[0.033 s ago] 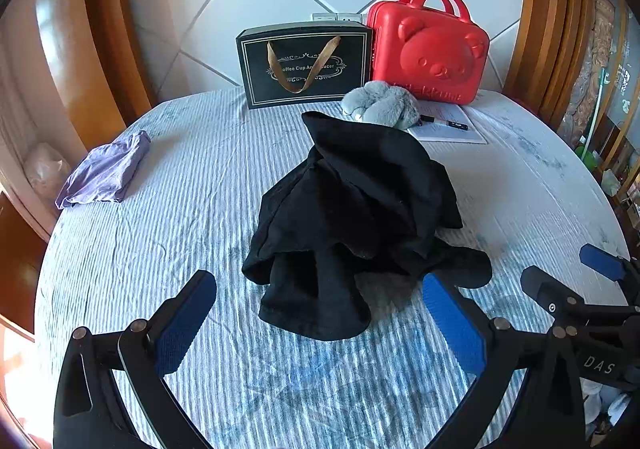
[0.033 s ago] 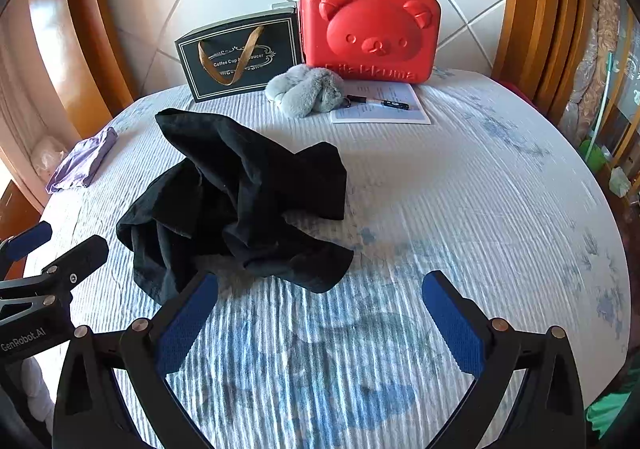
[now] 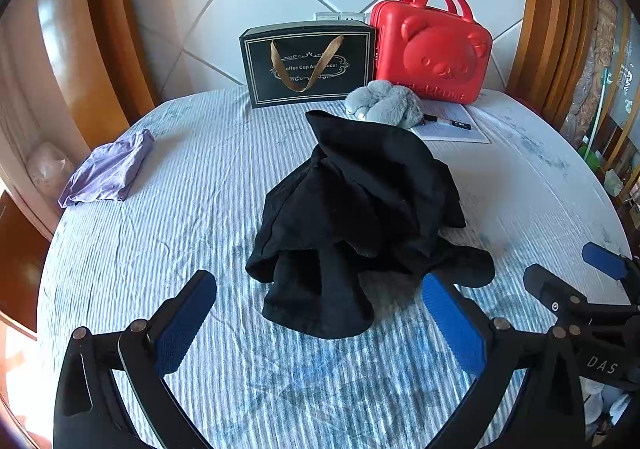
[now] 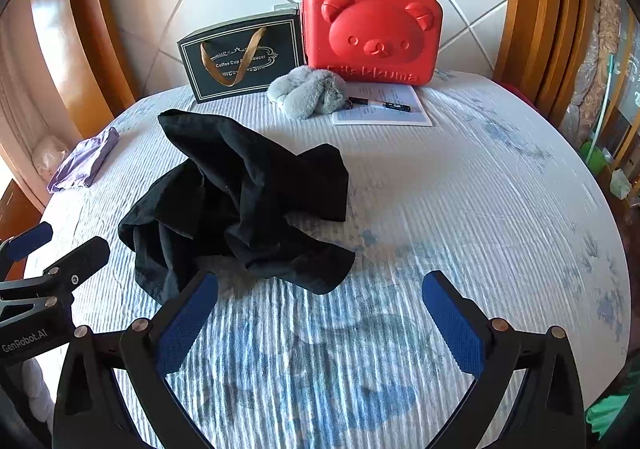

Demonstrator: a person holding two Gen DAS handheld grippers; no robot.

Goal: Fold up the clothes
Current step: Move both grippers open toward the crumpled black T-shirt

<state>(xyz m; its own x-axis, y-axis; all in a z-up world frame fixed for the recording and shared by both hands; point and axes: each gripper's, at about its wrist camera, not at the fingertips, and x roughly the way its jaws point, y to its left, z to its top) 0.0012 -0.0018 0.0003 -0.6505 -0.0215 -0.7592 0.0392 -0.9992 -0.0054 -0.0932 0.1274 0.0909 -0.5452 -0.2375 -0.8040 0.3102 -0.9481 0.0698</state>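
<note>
A crumpled black garment [image 3: 360, 217] lies in a heap in the middle of the bed; in the right wrist view it [image 4: 240, 201] sits left of centre. My left gripper [image 3: 320, 317] is open and empty, just short of the garment's near hem. My right gripper [image 4: 320, 317] is open and empty over bare sheet, to the right of the garment's near edge. Each gripper shows in the other's view: the right one at the right edge [image 3: 576, 273], the left one at the left edge [image 4: 56, 249]. A folded lilac garment [image 3: 108, 169] lies at the far left.
The bed has a blue-and-white striped sheet [image 3: 180, 233]. At the headboard stand a black gift bag [image 3: 308, 65] and a red bear-face case [image 3: 432, 49], with a grey plush [image 3: 384, 103], a paper sheet [image 3: 452, 127] and a pen [image 3: 448, 122] before them.
</note>
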